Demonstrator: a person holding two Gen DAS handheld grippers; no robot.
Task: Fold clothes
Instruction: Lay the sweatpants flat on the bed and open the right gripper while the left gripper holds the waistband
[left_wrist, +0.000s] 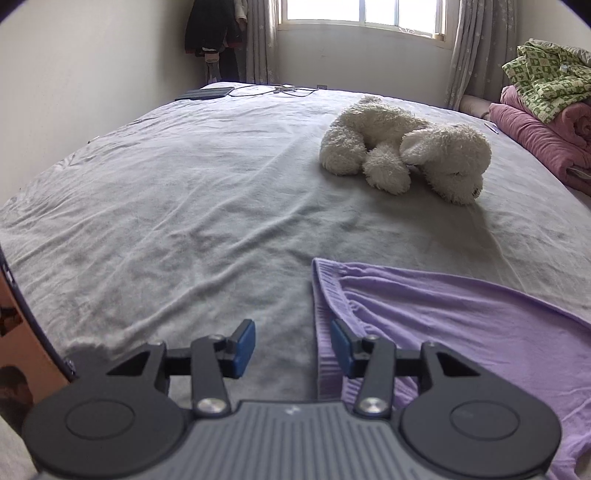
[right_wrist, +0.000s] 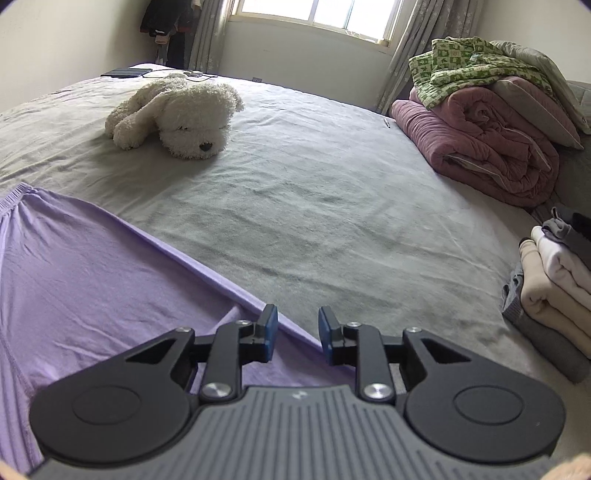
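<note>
A wide bed covered in a wrinkled grey sheet (left_wrist: 184, 184) fills both views. At its far left corner lie a dark flat tablet-like case (left_wrist: 205, 93) and thin cables (left_wrist: 273, 89), below a bright window (left_wrist: 362, 14) with pale curtains.

The left gripper (left_wrist: 293, 347) sits at the near edge of the bed, its blue-padded jaws spread wide and holding nothing. Its left pad is over bare sheet; its right pad is over the ribbed left edge of a lilac knitted garment (left_wrist: 461, 332), which lies spread flat on the near part of the bed and runs off to the right.

Farther back, right of centre, a fluffy cream plush dog (left_wrist: 406, 147) lies on its side.

In the right view, the right gripper (right_wrist: 298, 332) is also open and empty, straddling the garment's (right_wrist: 92, 277) slanting right edge, left pad over lilac cloth, right pad over grey sheet.

At the far right sit a rolled pink quilt (right_wrist: 480, 147) topped with a green patterned blanket (right_wrist: 469, 66), and nearer, a stack of folded cream and grey clothes (right_wrist: 554, 280).
</note>
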